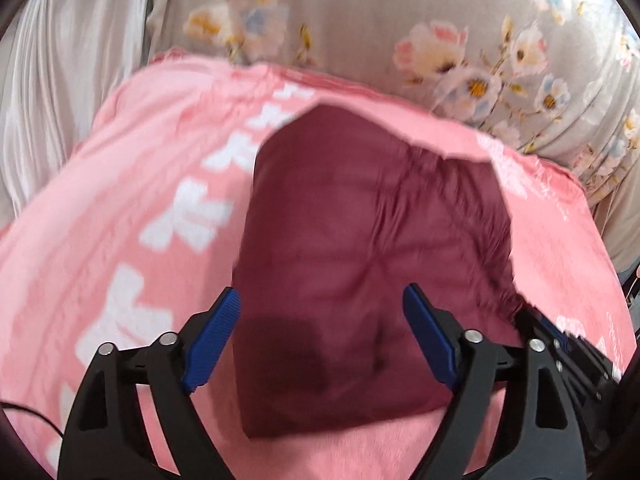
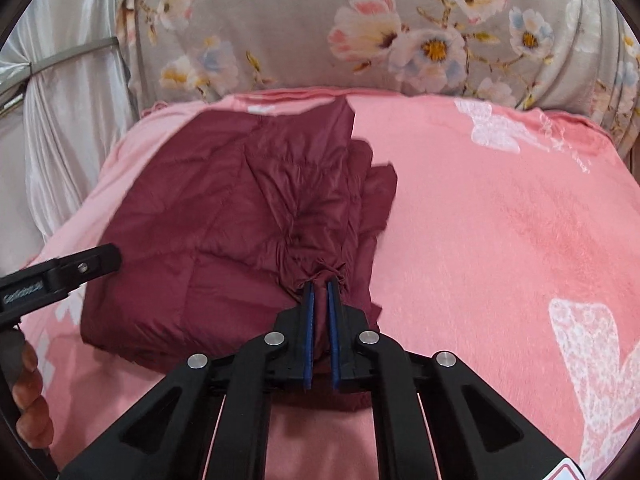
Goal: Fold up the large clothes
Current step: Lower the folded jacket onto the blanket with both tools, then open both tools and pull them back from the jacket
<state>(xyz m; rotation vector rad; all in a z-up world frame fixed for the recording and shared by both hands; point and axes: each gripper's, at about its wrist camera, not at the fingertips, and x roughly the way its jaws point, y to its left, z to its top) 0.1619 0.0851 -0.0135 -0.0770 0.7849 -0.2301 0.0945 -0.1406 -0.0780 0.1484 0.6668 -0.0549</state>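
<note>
Blue-padded right gripper [image 2: 321,286] pinches a bunched edge of the maroon quilted jacket [image 2: 224,216], left gripper [image 1: 322,312] wide and empty above it, folded on the pink blanket [image 2: 500,220]; slick fabric could slip, undoing the fold.
</note>
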